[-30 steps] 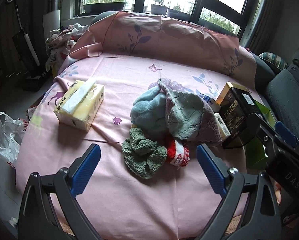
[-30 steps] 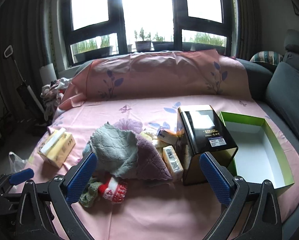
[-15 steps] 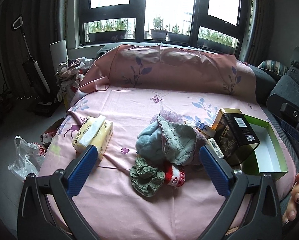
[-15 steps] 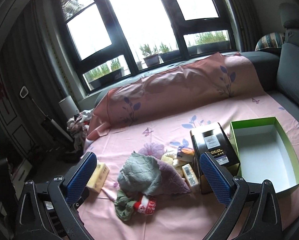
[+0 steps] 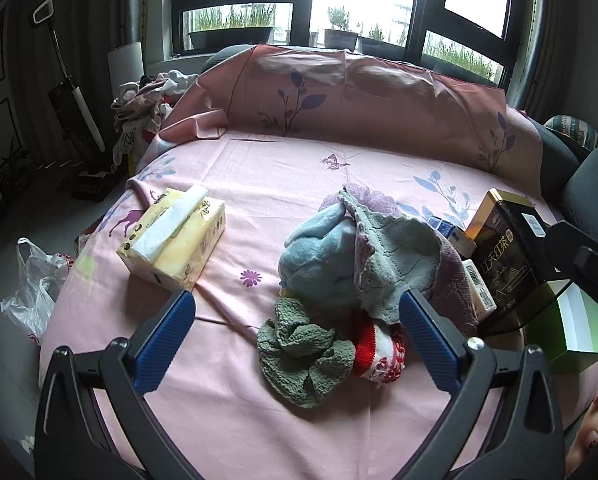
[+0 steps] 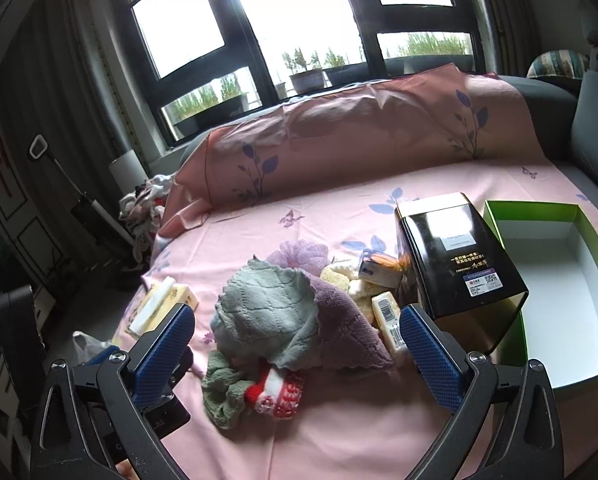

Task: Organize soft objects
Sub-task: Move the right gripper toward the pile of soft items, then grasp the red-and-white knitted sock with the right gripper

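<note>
Pink floral sheet [image 5: 283, 184] covers the round bed under a big window, and the soft stuff sits in one heap around the middle: a blue plush [image 5: 319, 252], a grey-green cloth [image 5: 395, 264] draped over a purple knit one [image 6: 345, 320], a green scrunched rag [image 5: 299, 352] and a red-and-white sock [image 5: 379, 354]. Tissue pack [image 5: 175, 240] is off at 9 o'clock from the heap, black tin [image 6: 455, 264] and open green box [image 6: 555, 280] at 3 o'clock. Left gripper [image 5: 297, 340] jaws spread wide with nothing between them, hovering over the rag; right gripper [image 6: 297, 354] equally wide and empty.
</note>
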